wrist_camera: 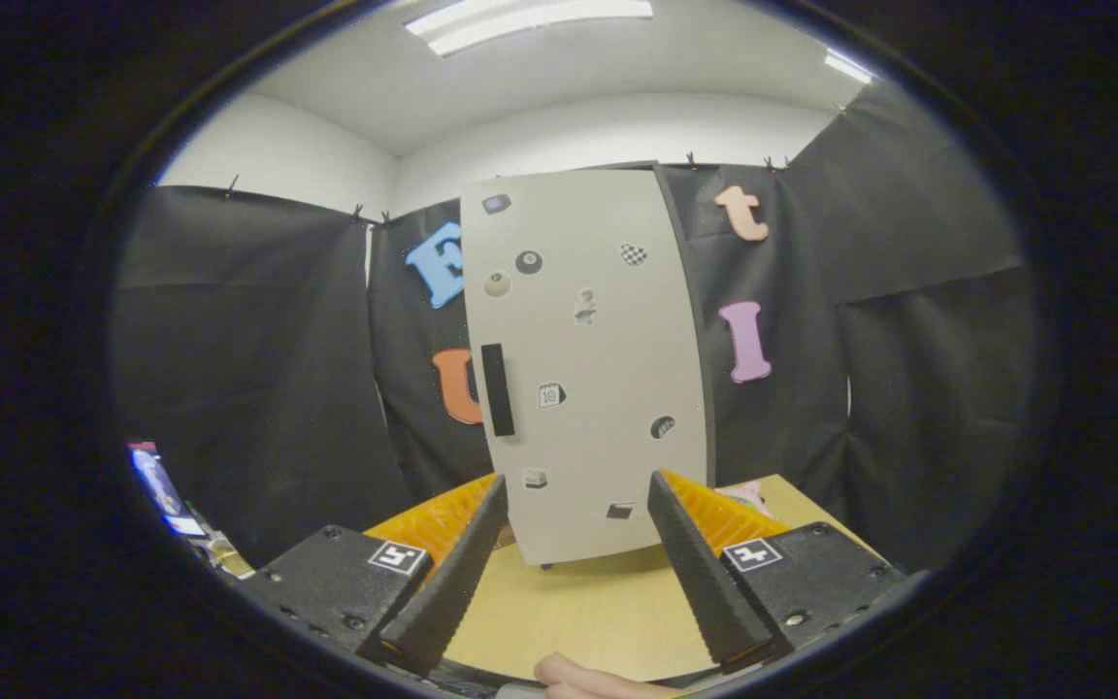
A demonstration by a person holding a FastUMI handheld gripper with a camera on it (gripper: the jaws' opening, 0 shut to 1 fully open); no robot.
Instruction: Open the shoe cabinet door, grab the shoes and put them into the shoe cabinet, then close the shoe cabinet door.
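A tall pale shoe cabinet (pixel 583 369) stands upright on the wooden table (pixel 578 612), straight beyond my fingers. Its door is shut and carries small stickers and a dark vertical handle (pixel 497 389) near its left edge. My gripper (pixel 576 495) is open, with nothing between the fingers, which frame the cabinet's lower part from a short way back. A bit of something pink (pixel 745 498) peeks out beside the cabinet's lower right corner, behind the right finger; I cannot tell what it is.
Black cloth walls close the booth behind and to both sides of the cabinet. A person's fingertip (pixel 583 677) shows just under the gripper at the table's near edge. A small screen and some clutter (pixel 166 495) sit low beyond the left finger.
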